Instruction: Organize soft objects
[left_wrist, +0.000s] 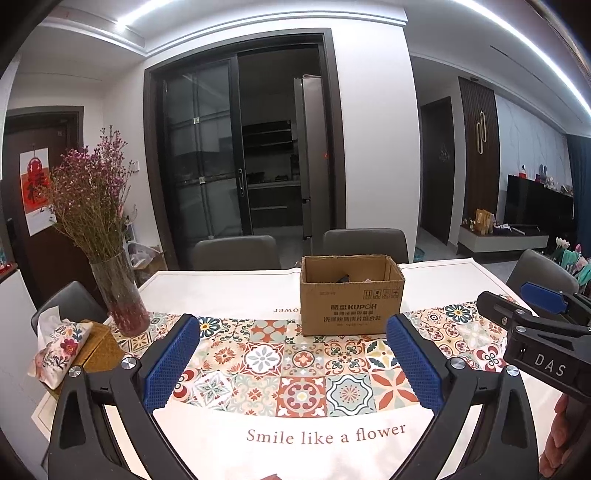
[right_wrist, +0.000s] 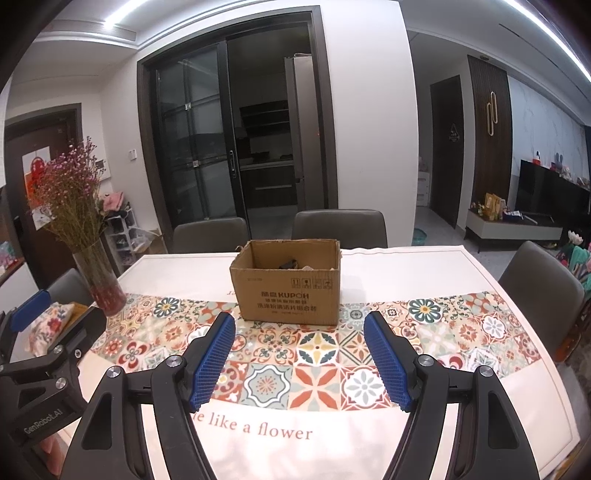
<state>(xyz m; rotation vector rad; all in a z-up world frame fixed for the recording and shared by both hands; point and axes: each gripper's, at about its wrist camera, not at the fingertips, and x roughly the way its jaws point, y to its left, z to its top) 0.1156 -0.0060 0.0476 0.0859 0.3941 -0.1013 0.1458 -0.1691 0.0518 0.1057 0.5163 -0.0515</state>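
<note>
A brown cardboard box (left_wrist: 351, 302) (right_wrist: 288, 295) stands open-topped on the table's patterned cloth, just beyond both grippers. Something dark (left_wrist: 345, 277) (right_wrist: 290, 264) lies inside it, mostly hidden by the box wall. My left gripper (left_wrist: 292, 320) is held above the cloth in front of the box, wide open with nothing between its blue pads. My right gripper (right_wrist: 299, 316) is also open and empty, facing the box from a little to the right. A floral fabric tissue pouch (left_wrist: 61, 350) (right_wrist: 48, 325) lies at the table's left edge.
A glass vase of dried purple flowers (left_wrist: 118, 291) (right_wrist: 98, 284) stands at the left, near the pouch. Grey chairs (left_wrist: 236, 253) (right_wrist: 340, 227) line the far side, and another (right_wrist: 539, 291) sits at the right end. The white cloth (left_wrist: 325, 458) reaches the near edge.
</note>
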